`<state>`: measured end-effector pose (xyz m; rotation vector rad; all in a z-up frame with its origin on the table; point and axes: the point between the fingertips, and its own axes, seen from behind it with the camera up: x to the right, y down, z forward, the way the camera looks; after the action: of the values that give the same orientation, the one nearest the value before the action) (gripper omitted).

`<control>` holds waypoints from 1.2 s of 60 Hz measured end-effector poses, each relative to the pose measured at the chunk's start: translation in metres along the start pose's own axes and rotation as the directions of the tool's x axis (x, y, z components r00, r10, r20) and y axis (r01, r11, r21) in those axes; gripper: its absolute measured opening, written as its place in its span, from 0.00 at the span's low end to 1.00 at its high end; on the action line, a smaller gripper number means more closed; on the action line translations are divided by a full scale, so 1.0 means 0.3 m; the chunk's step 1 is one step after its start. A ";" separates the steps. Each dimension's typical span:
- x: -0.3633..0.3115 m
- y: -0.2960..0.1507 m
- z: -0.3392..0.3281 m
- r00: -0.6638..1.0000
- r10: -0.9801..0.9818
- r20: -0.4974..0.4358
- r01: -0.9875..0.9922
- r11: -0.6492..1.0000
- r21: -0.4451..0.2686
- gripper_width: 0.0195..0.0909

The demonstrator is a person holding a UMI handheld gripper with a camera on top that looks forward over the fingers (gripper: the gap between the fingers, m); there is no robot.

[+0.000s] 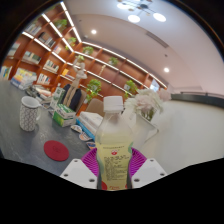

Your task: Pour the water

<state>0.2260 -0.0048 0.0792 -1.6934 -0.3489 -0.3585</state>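
Gripper [114, 172] fingers clamped on 1 plastic bottle [115, 143], 1 purple pad [91, 162] pressing each side of its lower body, so 2 pads in all. Bottle stands upright btwn them, clear w/ pale yellowish liquid inside, white cap [114, 103] on top, and a label [115, 157] w/ red and white print facing the camera; text too small to read. Bottle's base is hidden below the fingers, so can't tell whether it rests on the table [30, 150] or is lifted off it. Just ahead and to the left on the dark tabletop lies 1 flat red round coaster [56, 151]. Beyond that, further left, 1 white patterned mug [29, 113] stands upright, well apart from the bottle. Past the coaster, nearer the middle, 1 green-and-white box [64, 115] w/ more clutter behind it, too small to identify or count. Right of the bottle a pale light surface [185, 130] stretches away. In the bkgd, wooden shelves [40, 50] w/ lit strips run along the far wall on the left, and 3 round ceiling lights [135, 16] show overhead.
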 end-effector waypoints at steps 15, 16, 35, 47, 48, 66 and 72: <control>-0.212 -0.237 0.097 0.819 -0.574 0.008 0.574 0.818 0.026 0.20; -0.225 -0.251 0.102 0.796 -0.606 0.005 0.605 0.795 0.027 0.20; -0.453 -0.390 0.165 0.362 -0.932 -0.023 0.931 0.359 0.069 0.20; -0.511 -0.460 0.184 -0.009 -0.990 -0.139 0.999 -0.014 0.038 0.20; -0.518 -0.468 0.184 -0.028 -0.988 -0.151 0.999 -0.034 0.038 0.19; -0.505 -0.488 0.183 0.021 -0.987 -0.158 0.999 0.015 0.037 0.20; -0.475 -0.453 0.150 0.320 -0.944 -0.085 0.947 0.316 0.054 0.20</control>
<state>0.0412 0.0559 0.1334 -1.1796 -1.3560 -1.2400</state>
